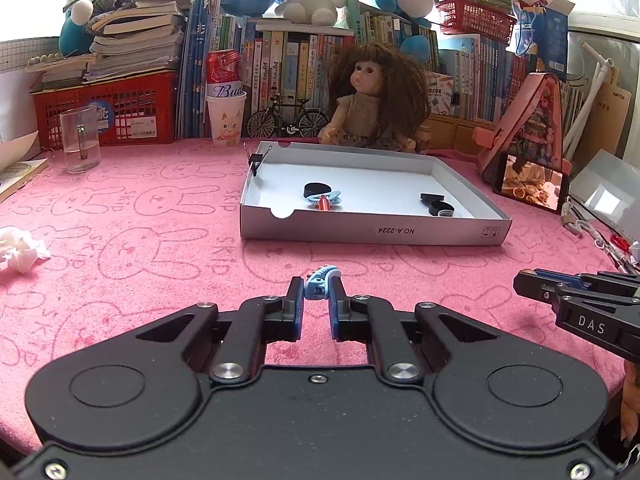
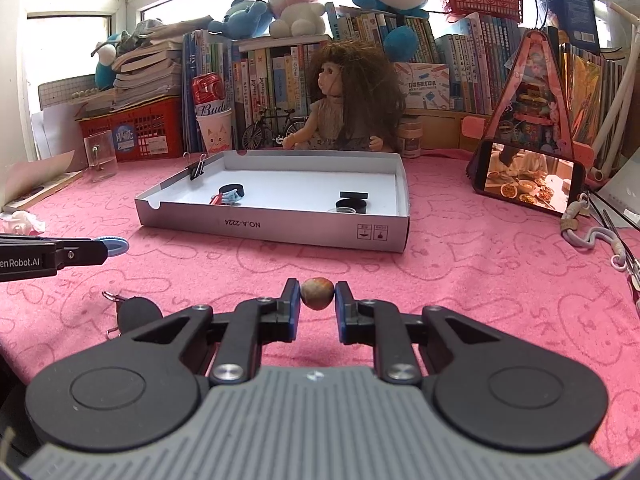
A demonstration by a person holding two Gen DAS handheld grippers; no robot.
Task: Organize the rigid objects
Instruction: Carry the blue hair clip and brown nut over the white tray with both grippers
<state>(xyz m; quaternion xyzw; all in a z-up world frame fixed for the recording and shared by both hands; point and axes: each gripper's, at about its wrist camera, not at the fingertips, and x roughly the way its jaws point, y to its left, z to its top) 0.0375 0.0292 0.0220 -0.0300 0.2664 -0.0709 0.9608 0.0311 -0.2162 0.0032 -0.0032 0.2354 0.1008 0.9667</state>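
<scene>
My left gripper (image 1: 319, 289) is shut on a light blue hair claw clip (image 1: 323, 280), held just above the pink cloth in front of the white cardboard tray (image 1: 376, 232). In the right wrist view my right gripper (image 2: 317, 293) is shut on a small brownish round stone (image 2: 317, 293), also short of the tray (image 2: 280, 229). Inside the tray lie a black round lid (image 1: 317, 190), a blue clip with a red piece (image 1: 325, 201) and black pieces (image 1: 437, 204) at the right. A binder clip (image 2: 197, 170) grips the tray's left wall. The left gripper (image 2: 105, 249) with its blue clip shows at the left edge.
A black binder clip (image 2: 136, 314) lies on the cloth left of my right gripper. A doll (image 1: 374, 98) sits behind the tray. A glass mug (image 1: 80, 140) and crumpled tissue (image 1: 20, 248) are at the left; a phone (image 2: 528, 182) and cords (image 2: 592, 236) at the right.
</scene>
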